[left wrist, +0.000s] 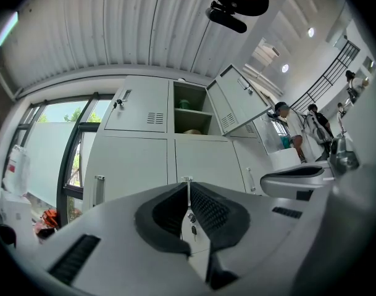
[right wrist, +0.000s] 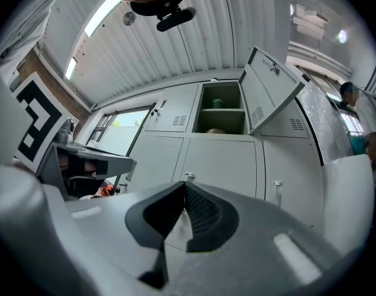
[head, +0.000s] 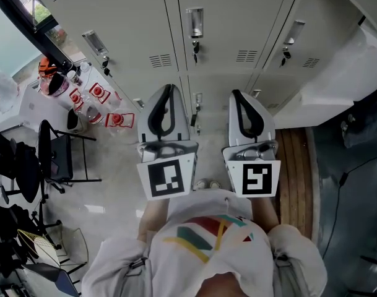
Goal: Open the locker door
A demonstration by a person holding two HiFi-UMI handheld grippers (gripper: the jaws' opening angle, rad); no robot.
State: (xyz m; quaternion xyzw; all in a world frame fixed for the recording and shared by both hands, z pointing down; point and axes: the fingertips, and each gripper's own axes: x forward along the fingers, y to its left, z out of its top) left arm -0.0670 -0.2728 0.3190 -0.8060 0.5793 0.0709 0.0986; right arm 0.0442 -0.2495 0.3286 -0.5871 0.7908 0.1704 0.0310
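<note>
A wall of grey lockers point(head: 231, 17) faces me. In the head view my left gripper point(head: 168, 88) and right gripper point(head: 236, 93) are held side by side, both shut and empty, short of the doors. A closed door's handle point(head: 194, 23) with hanging keys lies beyond them, and a lower handle point(head: 199, 101) shows between them. In the left gripper view the shut left gripper point(left wrist: 188, 185) lines up with a handle point(left wrist: 187, 180) and its keys point(left wrist: 192, 228). In the right gripper view the shut right gripper point(right wrist: 184, 186) sits just below a handle point(right wrist: 189, 176). One upper locker door point(right wrist: 269, 90) stands open.
At the left are a black chair point(head: 52, 156), a table with bottles point(head: 83, 98) and a window point(left wrist: 52, 147). A wooden slatted bench point(head: 294, 166) lies at the right. Two persons point(left wrist: 299, 131) stand far right by the lockers.
</note>
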